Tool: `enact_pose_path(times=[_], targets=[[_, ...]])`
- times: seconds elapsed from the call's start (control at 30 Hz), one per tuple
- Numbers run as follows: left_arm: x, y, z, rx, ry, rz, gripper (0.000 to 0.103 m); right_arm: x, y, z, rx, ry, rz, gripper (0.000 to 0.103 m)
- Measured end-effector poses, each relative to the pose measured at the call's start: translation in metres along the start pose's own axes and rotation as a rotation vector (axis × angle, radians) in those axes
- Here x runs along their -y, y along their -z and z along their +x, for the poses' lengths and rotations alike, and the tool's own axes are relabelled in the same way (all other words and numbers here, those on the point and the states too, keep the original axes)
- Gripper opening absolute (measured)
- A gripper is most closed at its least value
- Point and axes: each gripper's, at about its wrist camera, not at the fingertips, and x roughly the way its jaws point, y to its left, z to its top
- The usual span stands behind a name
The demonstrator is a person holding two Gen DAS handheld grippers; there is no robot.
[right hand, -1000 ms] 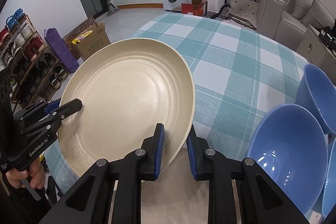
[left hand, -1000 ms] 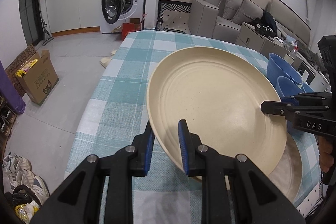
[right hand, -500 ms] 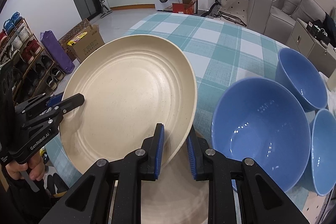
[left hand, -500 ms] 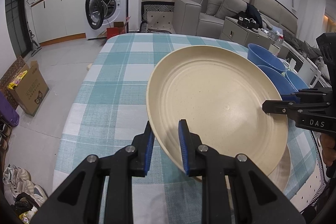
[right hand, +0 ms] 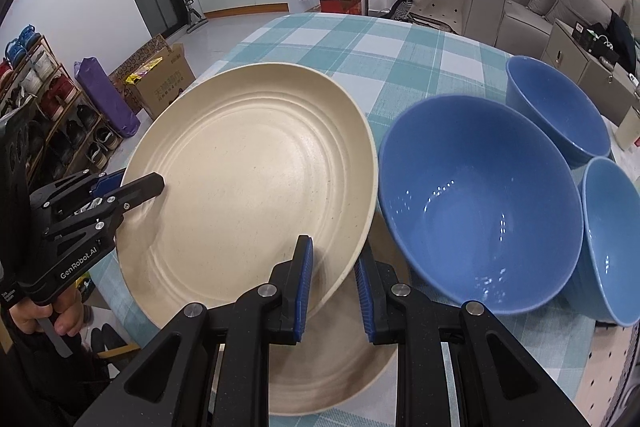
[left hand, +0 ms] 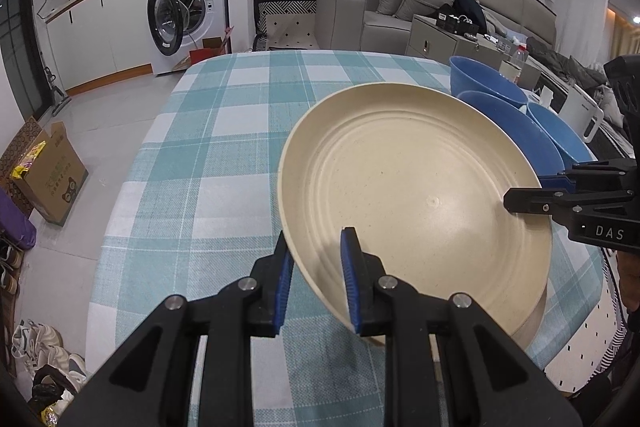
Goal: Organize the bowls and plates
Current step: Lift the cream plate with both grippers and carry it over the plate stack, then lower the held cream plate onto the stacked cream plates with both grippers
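A large cream plate (left hand: 416, 187) is held between both grippers, a little above a second cream plate (right hand: 328, 367) lying on the checked tablecloth. My left gripper (left hand: 316, 279) is shut on the plate's near rim; it also shows in the right wrist view (right hand: 132, 187). My right gripper (right hand: 332, 275) is shut on the opposite rim; it also shows in the left wrist view (left hand: 532, 195). Three blue bowls stand beside the plates: a big one (right hand: 480, 203), a far one (right hand: 556, 111) and a right one (right hand: 612, 239).
The table with its teal checked cloth (left hand: 224, 147) has its left edge near a cardboard box (left hand: 48, 175) on the floor. A shoe rack (right hand: 36, 99) stands left. A washing machine (left hand: 188, 11) and sofa (left hand: 400, 7) are behind.
Both grippers have carried the cream plate toward the blue bowls and lower over the second plate. All three bowls now show in the right wrist view.
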Motion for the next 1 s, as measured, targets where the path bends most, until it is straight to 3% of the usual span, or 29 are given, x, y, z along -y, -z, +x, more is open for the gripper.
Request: enact_pose_path(times=[0.4,1.0], targets=[[0.018,0.018,-0.002,-0.034,0.017,0.05,0.023,0.003,0.035,-0.009,-0.025,0.016,0.003,0.021],[0.028,0.028,0.003,-0.078,0.02,0.088,0.023,0.001,0.058,-0.009,-0.082,0.027,-0.026,0.022]])
